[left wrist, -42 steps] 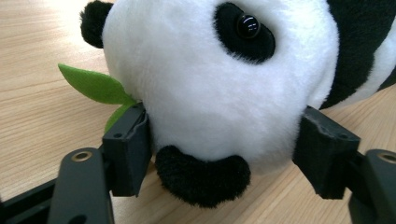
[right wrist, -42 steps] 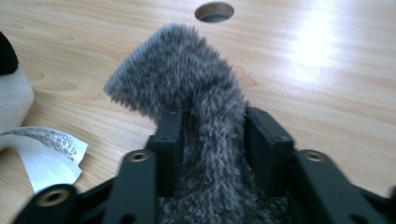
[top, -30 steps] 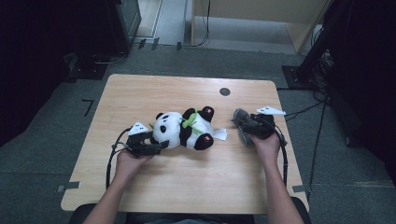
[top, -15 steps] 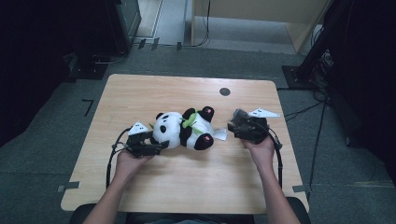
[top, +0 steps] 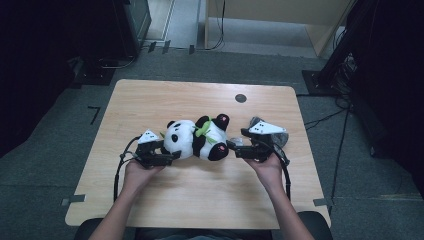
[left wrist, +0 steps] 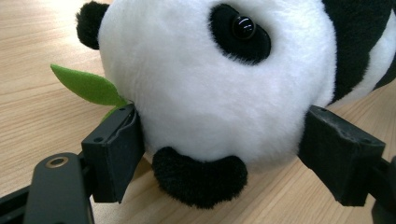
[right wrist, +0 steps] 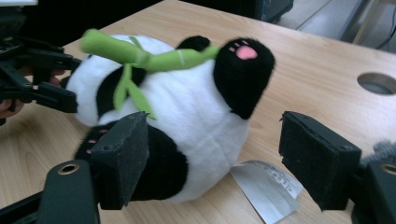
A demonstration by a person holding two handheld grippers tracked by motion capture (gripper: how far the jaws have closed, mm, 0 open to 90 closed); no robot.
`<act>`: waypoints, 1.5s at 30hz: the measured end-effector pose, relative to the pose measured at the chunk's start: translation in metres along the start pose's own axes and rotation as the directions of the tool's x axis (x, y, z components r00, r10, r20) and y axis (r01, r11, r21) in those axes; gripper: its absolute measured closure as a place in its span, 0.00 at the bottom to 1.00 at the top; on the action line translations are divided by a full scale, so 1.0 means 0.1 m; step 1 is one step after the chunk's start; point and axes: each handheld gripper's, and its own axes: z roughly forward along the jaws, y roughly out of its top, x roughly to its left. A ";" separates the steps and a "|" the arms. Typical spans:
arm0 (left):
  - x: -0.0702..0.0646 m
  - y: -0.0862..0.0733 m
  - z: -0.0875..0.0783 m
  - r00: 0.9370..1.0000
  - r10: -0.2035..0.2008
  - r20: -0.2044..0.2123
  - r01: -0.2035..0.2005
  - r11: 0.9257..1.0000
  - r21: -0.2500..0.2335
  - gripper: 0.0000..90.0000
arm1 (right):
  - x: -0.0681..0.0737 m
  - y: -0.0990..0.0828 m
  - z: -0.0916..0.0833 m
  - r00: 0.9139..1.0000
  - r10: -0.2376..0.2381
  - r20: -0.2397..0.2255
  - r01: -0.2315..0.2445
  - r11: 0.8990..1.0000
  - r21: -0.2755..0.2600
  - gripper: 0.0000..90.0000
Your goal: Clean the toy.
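A black-and-white panda plush (top: 195, 140) lies on its side in the middle of the wooden table (top: 200, 200), with a green bamboo sprig (right wrist: 149, 56) on its chest. My left gripper (top: 171, 155) comes in from the left and its jaws sit against both sides of the panda's head (left wrist: 210, 93), the fur flattened at the pads. My right gripper (top: 234, 149) points at the panda's rear from the right. Its jaws have just been opening and stand wide in the right gripper view (right wrist: 217, 154), one beside a black leg, the other off the plush.
A white label (right wrist: 266, 186) lies on the table at the panda's rear. A round cable hole (top: 240, 98) sits in the far part of the tabletop. Dark equipment and cables stand on the floor around the table.
My right gripper has swung left and toward the panda's rear, its jaws now pointing at the plush. The left gripper and the panda have stayed where they were.
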 end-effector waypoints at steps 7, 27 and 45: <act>0.00 0.01 0.00 1.000 -0.003 -0.002 0.003 1.000 -0.005 0.20 | 0.16 0.02 0.03 0.998 -0.015 -0.068 0.014 1.000 -0.007 0.24; 0.02 0.04 0.03 0.999 -0.048 0.012 0.049 0.998 -0.046 0.20 | 0.29 -0.23 0.61 0.989 -0.105 -0.100 0.112 0.991 0.067 0.11; 0.02 0.10 -0.04 1.000 -0.030 0.010 0.030 0.995 -0.098 0.16 | 0.22 -0.06 0.57 0.994 -0.111 -0.008 0.111 0.991 0.069 0.58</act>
